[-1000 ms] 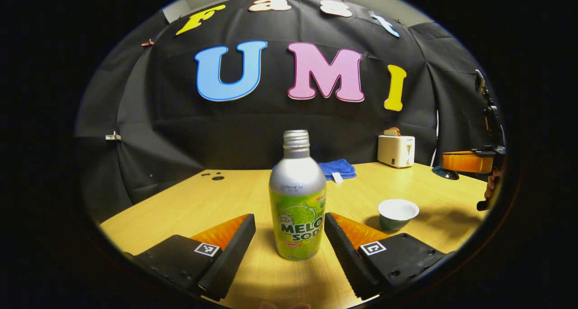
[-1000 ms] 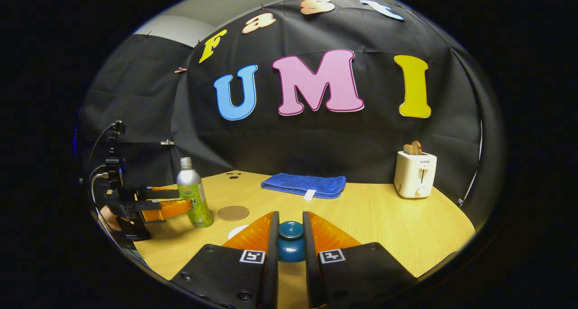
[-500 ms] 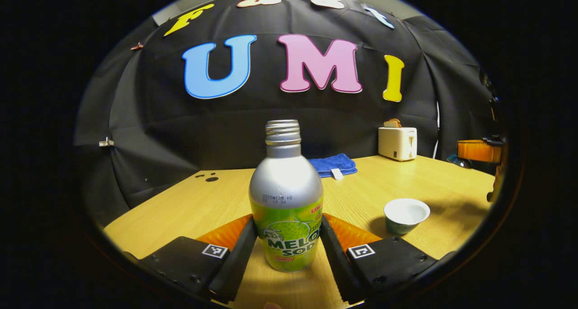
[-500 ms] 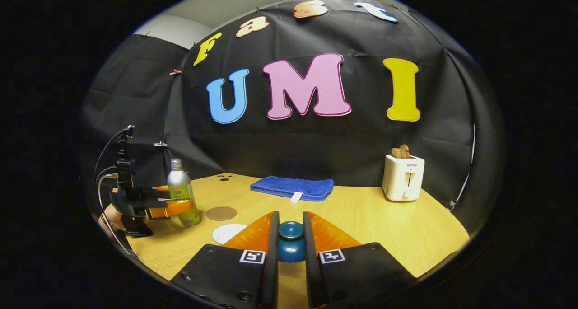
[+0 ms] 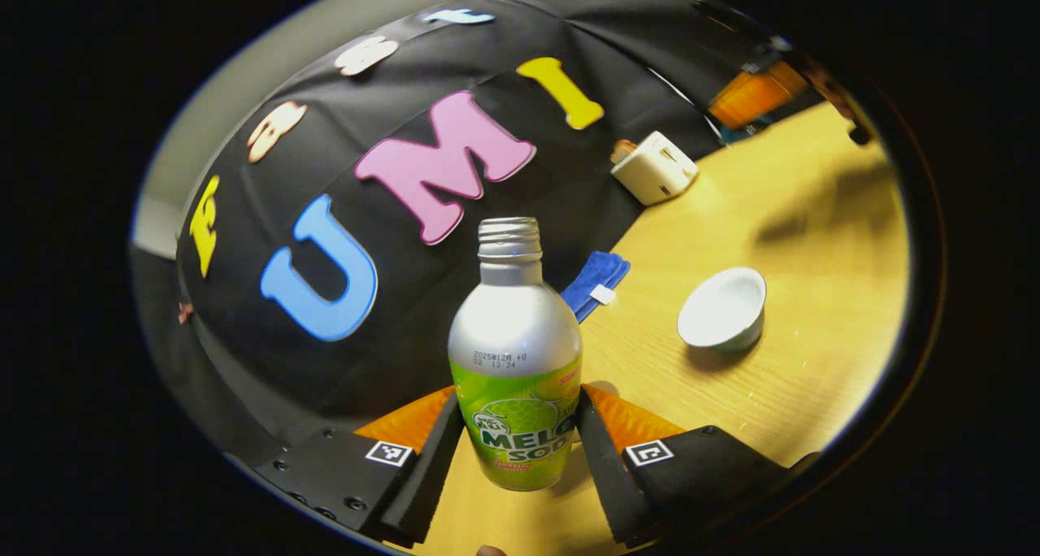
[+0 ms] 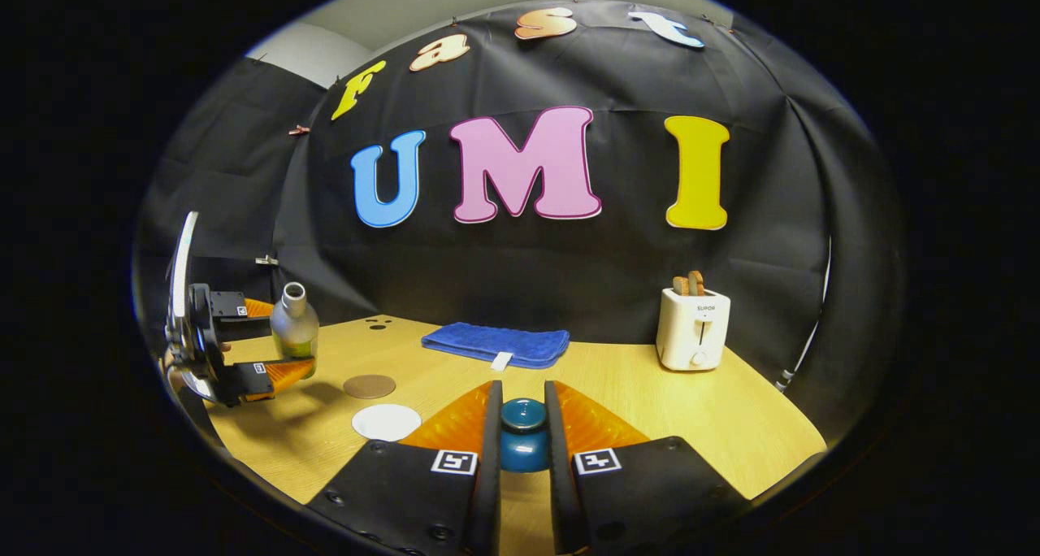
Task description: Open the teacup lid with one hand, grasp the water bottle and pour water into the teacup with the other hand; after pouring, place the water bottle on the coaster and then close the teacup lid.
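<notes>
The wooden desk [image 6: 699, 410] carries a blue towel [image 6: 496, 343] and a toaster [image 6: 692, 328] by the cloth wall. Near the towel, the left tool [image 5: 513, 434] clamps the water bottle [image 5: 515, 361], lifted off the desk and tilted, its open neck up toward the teacup [image 5: 721, 319]. The coaster [image 6: 369, 386] lies below it. The right tool [image 6: 520, 442] pinches the teacup lid [image 6: 522, 432].

A staged recording booth rather than a real kitchen, it seems: black cloth hangs as wall behind a pale wooden worktop [image 6: 715, 410], on which stand kitchen props, a white two-slot toaster [image 6: 693, 328] holding toast and a folded blue cloth [image 6: 496, 343]; the dim edges hide the room beyond
</notes>
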### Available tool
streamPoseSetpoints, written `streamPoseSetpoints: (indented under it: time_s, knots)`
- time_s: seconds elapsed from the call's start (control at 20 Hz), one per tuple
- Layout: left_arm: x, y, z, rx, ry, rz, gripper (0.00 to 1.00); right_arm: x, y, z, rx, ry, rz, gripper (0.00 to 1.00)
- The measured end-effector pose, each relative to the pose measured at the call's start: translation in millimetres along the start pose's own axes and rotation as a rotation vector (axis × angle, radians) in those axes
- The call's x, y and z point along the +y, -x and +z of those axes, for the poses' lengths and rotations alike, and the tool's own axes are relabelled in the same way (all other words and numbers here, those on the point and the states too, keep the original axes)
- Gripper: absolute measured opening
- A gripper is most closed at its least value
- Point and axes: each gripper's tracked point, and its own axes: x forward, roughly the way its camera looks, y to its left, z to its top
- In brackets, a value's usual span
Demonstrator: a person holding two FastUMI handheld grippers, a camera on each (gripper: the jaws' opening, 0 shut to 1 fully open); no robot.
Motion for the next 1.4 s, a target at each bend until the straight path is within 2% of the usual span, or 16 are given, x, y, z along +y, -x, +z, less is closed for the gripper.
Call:
streamPoseSetpoints:
  time_s: [0.25,0.45,0.65,1.0,1.4]
  knots:
    - [-14,-10,12,0.003,-0.352,-0.036,0.8,-8,2,1,0.0,-0.002,-0.018,0.28]
    - [-13,-18,15,0.026,-0.612,-0.009,0.81,-10,2,1,0.001,-0.004,-0.02,0.28]
    - [-20,-31,6,0.042,-0.672,-0.039,0.8,-9,2,1,0.002,-0.004,-0.017,0.28]
    - [-8,-42,5,0.064,-0.853,-0.017,0.8,-9,1,-1,0.006,-0.006,-0.016,0.28]
    - [1,-51,12,0.069,-1.02,-0.028,0.81,-10,2,0,0.005,-0.007,-0.015,0.28]
